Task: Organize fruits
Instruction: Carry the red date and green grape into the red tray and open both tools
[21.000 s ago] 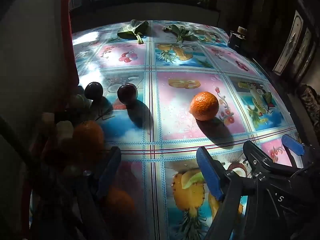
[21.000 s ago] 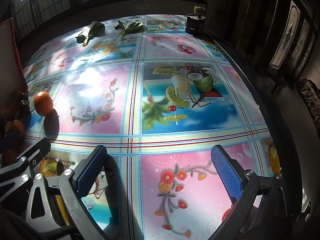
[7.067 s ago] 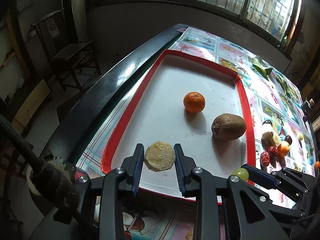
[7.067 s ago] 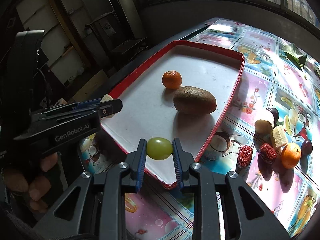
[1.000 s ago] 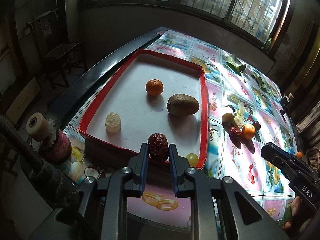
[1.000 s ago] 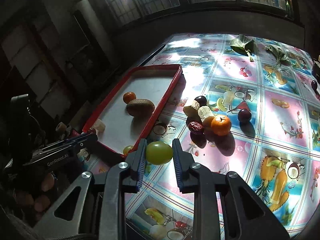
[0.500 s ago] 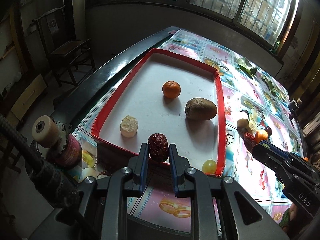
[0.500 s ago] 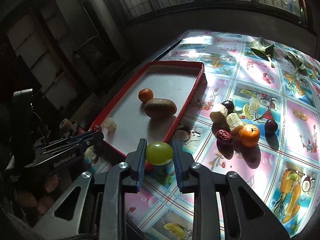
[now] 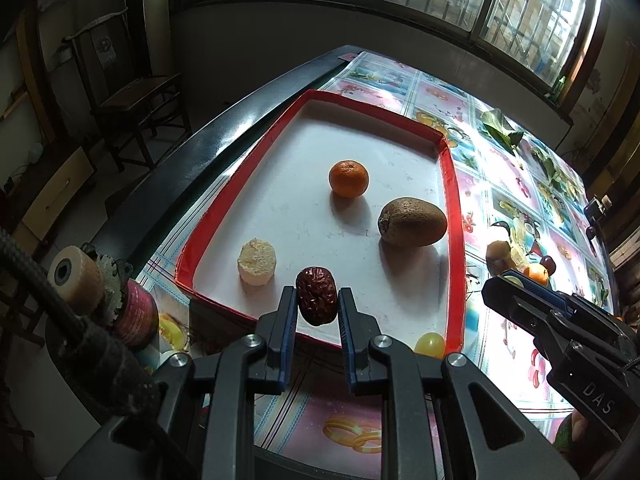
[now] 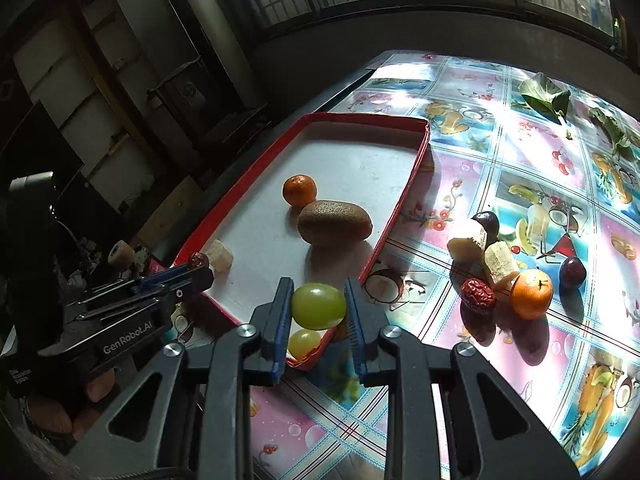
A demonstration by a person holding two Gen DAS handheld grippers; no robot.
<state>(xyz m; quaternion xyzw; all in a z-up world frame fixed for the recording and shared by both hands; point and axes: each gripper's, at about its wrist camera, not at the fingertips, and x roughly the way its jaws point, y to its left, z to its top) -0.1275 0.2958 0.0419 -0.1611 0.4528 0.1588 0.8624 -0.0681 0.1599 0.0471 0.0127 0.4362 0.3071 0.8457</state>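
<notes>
My left gripper is shut on a wrinkled red date, held over the near edge of the red-rimmed white tray. My right gripper is shut on a green grape above the tray's near corner. In the tray lie a mandarin, a kiwi, a banana slice and another green grape. On the tablecloth to the right sit a second red date, a mandarin, banana pieces and dark plums.
The table's dark edge runs along the tray's left side, with a chair beyond it. Green leaves lie at the far end of the fruit-print tablecloth. A hand holds the left gripper's body.
Both grippers have come closer to the tray, each still holding its fruit; the tray looms larger in both views. The right gripper has swung left, from over the cloth to the tray's near corner.
</notes>
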